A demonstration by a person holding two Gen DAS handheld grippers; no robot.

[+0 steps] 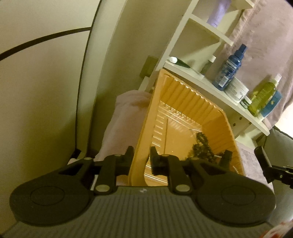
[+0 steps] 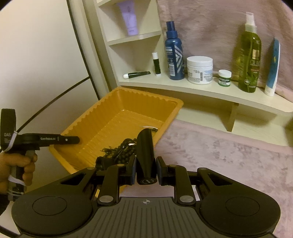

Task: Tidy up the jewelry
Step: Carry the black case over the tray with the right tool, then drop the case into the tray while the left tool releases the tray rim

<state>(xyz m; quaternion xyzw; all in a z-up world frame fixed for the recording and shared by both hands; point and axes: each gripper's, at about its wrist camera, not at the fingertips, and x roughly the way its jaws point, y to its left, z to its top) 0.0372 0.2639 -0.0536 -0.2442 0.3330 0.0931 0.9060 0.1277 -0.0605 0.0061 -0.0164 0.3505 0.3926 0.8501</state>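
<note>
Several strands of dark beads (image 2: 119,152) lie tangled in the near corner of an orange tray (image 2: 113,102), heaped against its ribbed wall; a small white tag or string lies just beyond them on the tray floor. From the left wrist view the same beads (image 1: 200,144) sit low on the right side of the tray (image 1: 183,95).

The right gripper (image 2: 146,170) is clamped on a black tube (image 2: 145,146), its pads pressing on both sides near the tube's capped end, and the tube points forward and up above the beads. The left gripper (image 1: 141,159) has its fingers a little apart, astride the tray's near wall, with one finger outside the tray and the other inside it; whether either finger touches the wall cannot be told. In the right wrist view the left gripper (image 2: 73,140) reaches in over the tray's left rim, held by a hand (image 2: 18,164) at the frame's edge.

The tray rests on a pinkish fluffy cover (image 2: 228,155). Behind it stands a pale shelf (image 2: 183,87) carrying a blue spray bottle (image 2: 174,55), a white jar (image 2: 199,69), a small green-labelled pot (image 2: 224,77), a green spray bottle (image 2: 250,55), a blue and white tube (image 2: 273,67) and two small dark tubes, one upright (image 2: 156,64) and one lying down (image 2: 137,74). A lilac tube (image 2: 129,16) stands on a higher shelf.
</note>
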